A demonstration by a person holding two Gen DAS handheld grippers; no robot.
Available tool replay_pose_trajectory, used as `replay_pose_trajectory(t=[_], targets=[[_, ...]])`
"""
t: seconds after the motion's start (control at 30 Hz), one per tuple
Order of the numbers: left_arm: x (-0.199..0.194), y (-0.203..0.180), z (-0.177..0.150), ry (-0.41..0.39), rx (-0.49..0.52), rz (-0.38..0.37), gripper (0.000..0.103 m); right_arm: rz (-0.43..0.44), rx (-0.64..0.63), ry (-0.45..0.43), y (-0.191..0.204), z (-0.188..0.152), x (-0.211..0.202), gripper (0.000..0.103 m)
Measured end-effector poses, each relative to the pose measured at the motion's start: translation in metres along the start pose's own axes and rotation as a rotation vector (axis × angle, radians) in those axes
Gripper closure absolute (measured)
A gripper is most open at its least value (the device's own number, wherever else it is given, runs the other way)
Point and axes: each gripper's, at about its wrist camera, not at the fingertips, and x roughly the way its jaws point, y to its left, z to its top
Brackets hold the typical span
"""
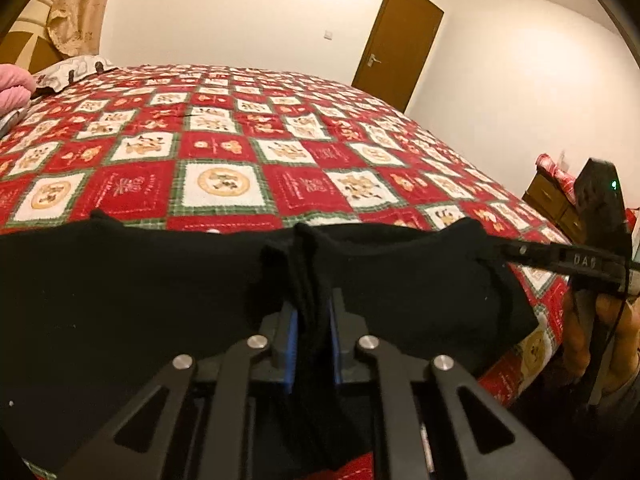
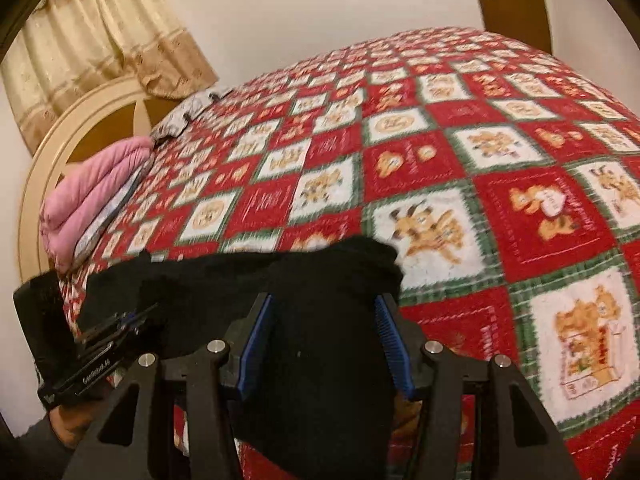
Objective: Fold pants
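Note:
The black pants [image 1: 408, 288] lie along the near edge of the bed, bunched in folds. My left gripper [image 1: 313, 320] is shut on a fold of the pants, blue pads pressed against the cloth. In the left wrist view my right gripper [image 1: 508, 249] reaches in from the right onto the pants' right end. In the right wrist view the pants [image 2: 320, 292] fill the gap between the blue pads; my right gripper [image 2: 324, 312] stands wide apart around the cloth. My left gripper [image 2: 136, 318] shows at the lower left there, on the pants.
The bed [image 1: 224, 140] has a red, white and green checked quilt [image 2: 500, 200]. A pink folded blanket [image 2: 96, 196] and a pillow [image 1: 72, 70] lie by the headboard. A brown door [image 1: 396, 44] and a wooden drawer unit [image 1: 554, 196] stand beyond the bed.

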Motion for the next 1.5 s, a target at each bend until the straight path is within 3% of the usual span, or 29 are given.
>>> replay_pose_trajectory(t=[0.1, 0.2, 0.3, 0.4, 0.47, 0.57, 0.63, 0.73, 0.87, 0.93, 1.03, 1.13, 1.27, 1.43, 1.5], targets=[[0.007, 0.004, -0.004, 0.016, -0.013, 0.014, 0.089, -0.038, 0.002, 0.044, -0.007, -0.006, 0.014, 0.049], [0.002, 0.004, -0.006, 0.000, -0.002, 0.028, 0.089, -0.029, 0.022, -0.002, -0.011, -0.002, 0.005, 0.049], [-0.005, 0.012, -0.004, -0.018, -0.026, 0.032, 0.089, -0.083, 0.010, -0.067, -0.013, 0.005, -0.004, 0.049], [-0.001, 0.014, -0.004, -0.001, -0.021, 0.029, 0.089, -0.187, -0.022, -0.019, -0.017, 0.007, 0.016, 0.049], [0.004, 0.011, -0.006, 0.007, -0.008, 0.036, 0.089, -0.211, -0.048, -0.004, -0.016, 0.006, 0.023, 0.049], [0.004, 0.010, -0.006, 0.005, -0.006, 0.037, 0.089, -0.205, -0.061, -0.023, -0.010, 0.008, 0.006, 0.049], [0.003, 0.010, -0.006, 0.009, -0.016, 0.029, 0.088, -0.150, -0.044, -0.040, -0.007, 0.004, -0.013, 0.049], [0.002, 0.011, -0.006, 0.009, -0.025, 0.032, 0.085, -0.139, -0.125, 0.029, 0.009, -0.006, -0.022, 0.049], [0.002, 0.012, -0.007, 0.011, -0.024, 0.034, 0.084, -0.224, -0.302, 0.191, 0.030, -0.039, -0.002, 0.047], [0.003, 0.012, -0.007, 0.015, -0.026, 0.032, 0.083, -0.263, -0.349, 0.173, 0.031, -0.052, 0.007, 0.037], [0.002, 0.011, -0.007, 0.018, -0.016, 0.035, 0.081, -0.244, -0.319, 0.168, 0.026, -0.048, 0.003, 0.034], [-0.001, 0.013, -0.005, 0.023, -0.021, 0.037, 0.071, -0.242, -0.312, 0.124, 0.028, -0.043, -0.016, 0.034], [-0.011, 0.018, -0.004, 0.002, -0.013, 0.062, 0.038, -0.175, -0.257, 0.011, 0.029, -0.038, -0.044, 0.034], [-0.036, 0.039, -0.001, -0.027, 0.002, 0.108, 0.035, -0.154, -0.262, -0.040, 0.040, -0.037, -0.047, 0.034], [-0.057, 0.058, 0.000, -0.063, 0.022, 0.164, 0.028, -0.141, -0.269, -0.047, 0.044, -0.038, -0.047, 0.034]])
